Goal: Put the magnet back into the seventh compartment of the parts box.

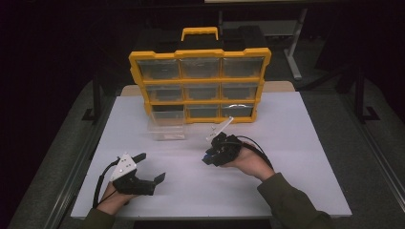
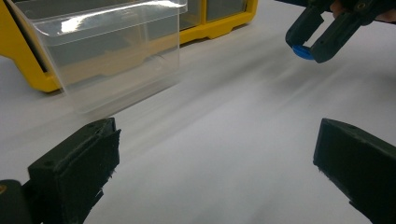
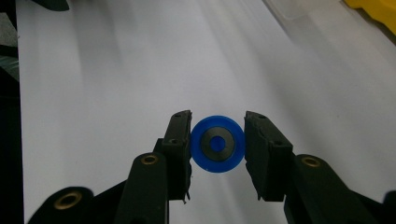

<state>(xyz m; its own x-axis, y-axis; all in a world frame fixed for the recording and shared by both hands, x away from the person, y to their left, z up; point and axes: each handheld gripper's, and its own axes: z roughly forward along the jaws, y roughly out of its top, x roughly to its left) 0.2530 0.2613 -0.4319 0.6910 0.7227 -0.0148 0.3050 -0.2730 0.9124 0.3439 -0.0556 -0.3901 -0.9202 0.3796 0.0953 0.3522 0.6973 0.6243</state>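
The right gripper [image 3: 218, 140] clamps the blue disc [image 3: 217, 144] by its rim, nearer the clear drawer [image 1: 166, 125] than the idle, wide-open left gripper [image 1: 153, 168].

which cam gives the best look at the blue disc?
Right gripper view: the blue disc faces the camera, round with a dark ring at its centre, clamped edge to edge by the right gripper. The left gripper view gives just a blue sliver at those jaw tips. In the high view it is too small to make out.
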